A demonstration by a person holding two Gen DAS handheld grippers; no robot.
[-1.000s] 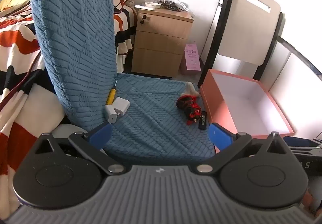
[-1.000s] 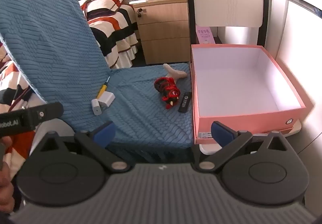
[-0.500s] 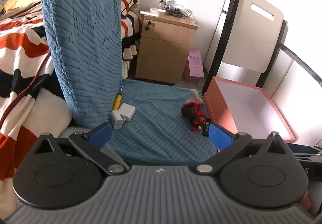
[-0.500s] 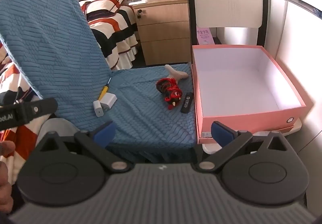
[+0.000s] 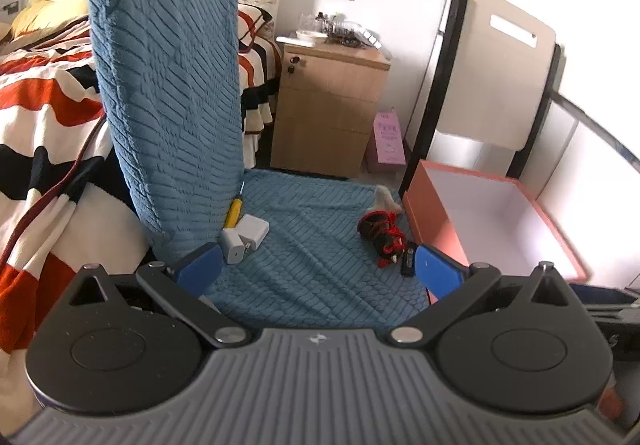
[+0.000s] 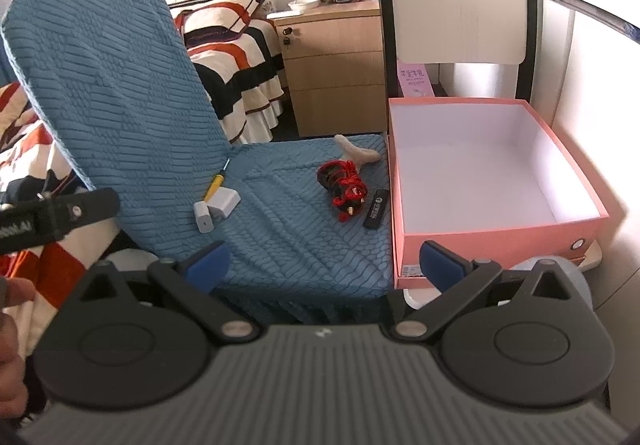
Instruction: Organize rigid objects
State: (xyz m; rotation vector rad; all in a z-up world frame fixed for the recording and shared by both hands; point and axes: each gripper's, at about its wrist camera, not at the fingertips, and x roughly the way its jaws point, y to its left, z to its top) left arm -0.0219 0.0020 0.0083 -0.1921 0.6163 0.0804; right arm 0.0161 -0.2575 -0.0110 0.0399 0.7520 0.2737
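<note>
Grippers, left (image 5: 316,265) & right (image 6: 324,265), jaws apart, empty, have pulled back from chair seat (image 6: 304,229); chargers (image 6: 216,207), stick (image 6: 375,208) near right edge still unboxed; pink box (image 6: 496,241) empty.

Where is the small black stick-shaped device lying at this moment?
In the right wrist view, the black device lies on the blue seat cover, between the red-and-black toy and the pink box.

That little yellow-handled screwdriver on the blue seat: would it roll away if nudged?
Probably a little: the screwdriver looks round and slim. The ribbed blue seat cover and the white charger beside it should check it. It looks stiff and light.
</note>
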